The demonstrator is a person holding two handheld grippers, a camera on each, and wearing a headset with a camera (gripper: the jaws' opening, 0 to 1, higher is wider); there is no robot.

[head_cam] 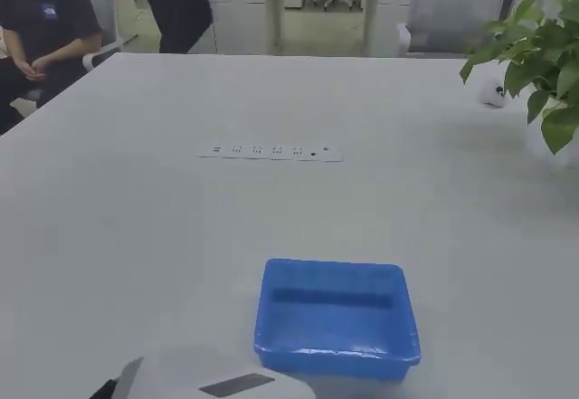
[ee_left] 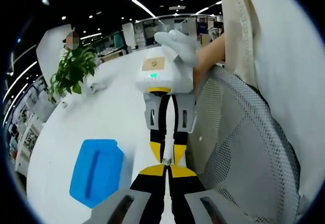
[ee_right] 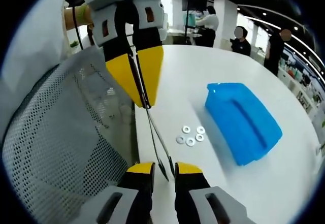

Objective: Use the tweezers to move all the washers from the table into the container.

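My left claw (ee_right: 143,99) pinches the thin metal tweezers (ee_right: 157,137); my right claw (ee_right: 164,168) is narrow around their tips. Four silver washers (ee_right: 190,135) lie near the surface's edge, beside the blue plastic container (ee_right: 244,122); I should squeeze gently

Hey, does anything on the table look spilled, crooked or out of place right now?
Nothing stands out. The blue container sits upright on the white table, the washers lie flat in a small cluster beside it, and the tweezers in the left hand-held gripper look straight.
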